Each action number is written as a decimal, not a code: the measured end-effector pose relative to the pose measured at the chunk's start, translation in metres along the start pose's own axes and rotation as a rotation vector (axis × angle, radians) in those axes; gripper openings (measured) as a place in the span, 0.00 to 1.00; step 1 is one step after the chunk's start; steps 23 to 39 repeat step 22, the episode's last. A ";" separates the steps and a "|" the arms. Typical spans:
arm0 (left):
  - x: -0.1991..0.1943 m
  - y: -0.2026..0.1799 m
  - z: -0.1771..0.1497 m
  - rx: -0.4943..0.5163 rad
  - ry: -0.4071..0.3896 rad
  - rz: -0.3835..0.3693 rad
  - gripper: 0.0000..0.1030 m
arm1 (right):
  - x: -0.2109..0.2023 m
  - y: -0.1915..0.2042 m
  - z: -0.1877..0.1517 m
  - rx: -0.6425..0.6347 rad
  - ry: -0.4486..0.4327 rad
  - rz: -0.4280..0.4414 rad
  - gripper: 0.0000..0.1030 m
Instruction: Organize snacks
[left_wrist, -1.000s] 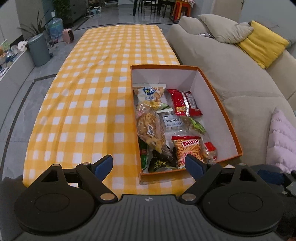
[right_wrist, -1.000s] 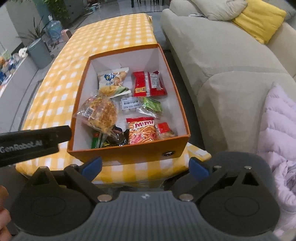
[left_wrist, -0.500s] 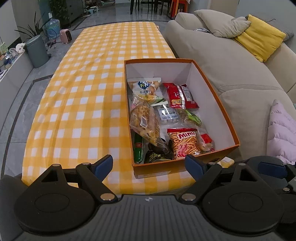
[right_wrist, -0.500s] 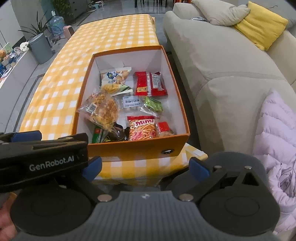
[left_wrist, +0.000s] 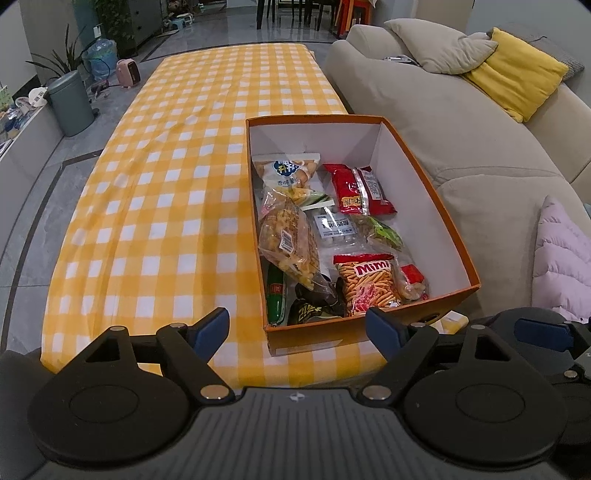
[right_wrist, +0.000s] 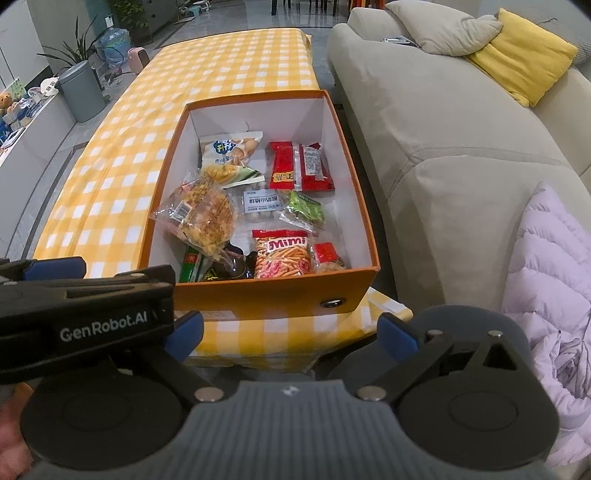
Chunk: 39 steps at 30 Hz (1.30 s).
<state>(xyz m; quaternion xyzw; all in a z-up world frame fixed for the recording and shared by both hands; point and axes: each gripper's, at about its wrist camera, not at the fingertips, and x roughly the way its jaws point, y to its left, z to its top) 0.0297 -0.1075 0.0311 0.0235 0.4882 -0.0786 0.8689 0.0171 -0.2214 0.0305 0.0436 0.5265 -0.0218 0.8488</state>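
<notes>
orange box (right_wrist: 273, 299) on checked cloth (left_wrist: 166, 206) w/ mimi pack (right_wrist: 282, 254), red pack (right_wrist: 299, 166)

light: dim, even indoor — soft shadows | focus: sharp | edges: strong fisheye bending, dark corners

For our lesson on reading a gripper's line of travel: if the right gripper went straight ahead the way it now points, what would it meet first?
Probably the near wall of the orange box, or the tablecloth edge before it; depth is unclear. The right gripper is open and empty.
</notes>
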 end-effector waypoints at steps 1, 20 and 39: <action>0.000 0.000 0.000 0.000 0.001 -0.001 0.95 | 0.000 0.000 0.000 -0.001 -0.001 -0.001 0.95; 0.000 0.001 0.000 -0.002 0.000 0.007 0.95 | 0.002 0.003 0.001 -0.015 -0.009 -0.022 0.95; 0.001 0.001 -0.001 -0.003 0.003 0.007 0.95 | 0.002 0.003 0.001 -0.017 -0.008 -0.021 0.95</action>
